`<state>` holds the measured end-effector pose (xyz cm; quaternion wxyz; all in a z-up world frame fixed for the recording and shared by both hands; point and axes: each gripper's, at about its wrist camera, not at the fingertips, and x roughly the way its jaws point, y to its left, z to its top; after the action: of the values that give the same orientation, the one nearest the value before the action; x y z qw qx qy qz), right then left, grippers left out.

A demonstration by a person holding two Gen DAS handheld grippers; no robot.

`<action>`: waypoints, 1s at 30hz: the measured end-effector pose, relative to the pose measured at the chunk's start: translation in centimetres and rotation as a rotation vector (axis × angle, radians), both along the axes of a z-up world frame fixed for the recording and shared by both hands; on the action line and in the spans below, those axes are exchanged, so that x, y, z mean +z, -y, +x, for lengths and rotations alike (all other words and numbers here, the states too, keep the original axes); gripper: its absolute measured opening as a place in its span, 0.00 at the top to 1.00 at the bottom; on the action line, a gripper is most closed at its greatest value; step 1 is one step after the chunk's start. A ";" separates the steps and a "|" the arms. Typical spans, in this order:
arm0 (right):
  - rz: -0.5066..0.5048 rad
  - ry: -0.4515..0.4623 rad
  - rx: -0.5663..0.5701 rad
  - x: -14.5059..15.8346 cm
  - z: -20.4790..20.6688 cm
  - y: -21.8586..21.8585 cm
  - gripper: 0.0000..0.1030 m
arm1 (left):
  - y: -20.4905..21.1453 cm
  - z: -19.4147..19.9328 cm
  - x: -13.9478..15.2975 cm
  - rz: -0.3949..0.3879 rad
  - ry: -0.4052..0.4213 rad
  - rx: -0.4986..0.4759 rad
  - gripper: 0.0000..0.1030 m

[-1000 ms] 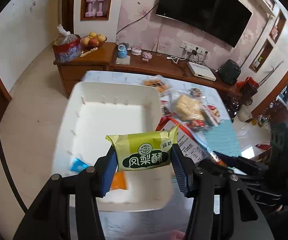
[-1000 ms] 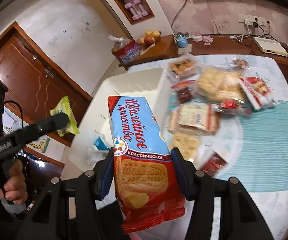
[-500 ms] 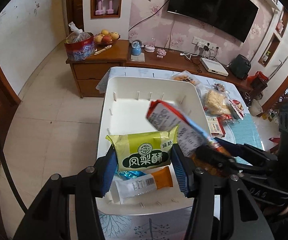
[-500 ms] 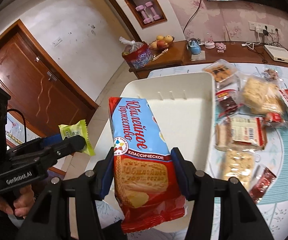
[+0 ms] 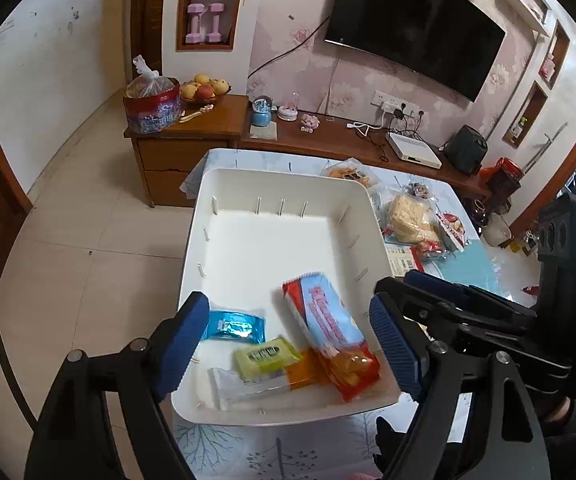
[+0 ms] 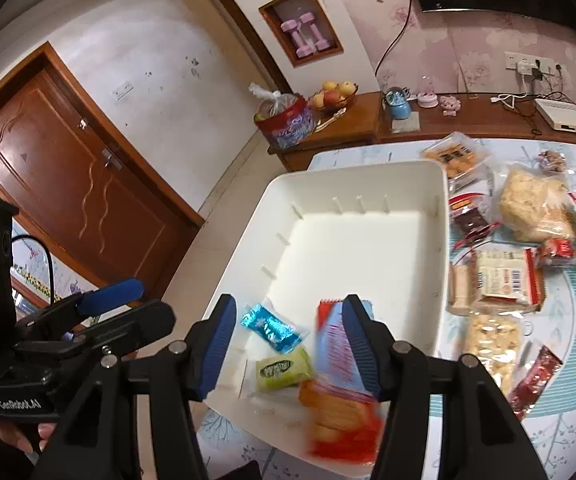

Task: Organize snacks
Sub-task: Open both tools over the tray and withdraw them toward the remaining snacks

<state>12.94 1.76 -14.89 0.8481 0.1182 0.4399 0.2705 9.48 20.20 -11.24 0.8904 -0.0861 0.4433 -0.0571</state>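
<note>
Both grippers angled down over the white bin (image 5: 283,184), nothing held

The left gripper (image 5: 288,344) is opening, jaws wide and empty. The right gripper (image 6: 288,344) stands part open, pads off the biscuit pack (image 5: 328,336). It lies in the bin's near end beside the green pastry packet (image 5: 265,356) and blue candy (image 5: 233,326).

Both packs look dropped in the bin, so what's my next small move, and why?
Probably swing the right gripper toward the loose snacks beside the white bin. Both grippers look empty, the left gripper opening over the green pack; the biscuit pack lies inside.
</note>
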 end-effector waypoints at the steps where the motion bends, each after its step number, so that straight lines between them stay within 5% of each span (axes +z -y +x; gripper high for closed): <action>1: -0.001 0.000 -0.005 0.1 -0.1 0.5 0.46 | 0.2 -0.1 0.2 -0.002 0.003 0.004 0.21; 13: -0.017 -0.012 -0.045 1.0 -1.3 7.4 0.46 | 6.1 -1.1 2.0 -0.044 0.030 0.011 0.21; 30: -0.078 -0.029 -0.085 1.5 -2.6 20.0 0.46 | 19.3 -0.7 0.6 -0.062 -0.011 -0.015 0.21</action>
<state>10.34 -18.23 -13.38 0.8565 0.1074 0.4569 0.2149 8.79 0.90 -10.61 0.8844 -0.1105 0.4468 -0.0771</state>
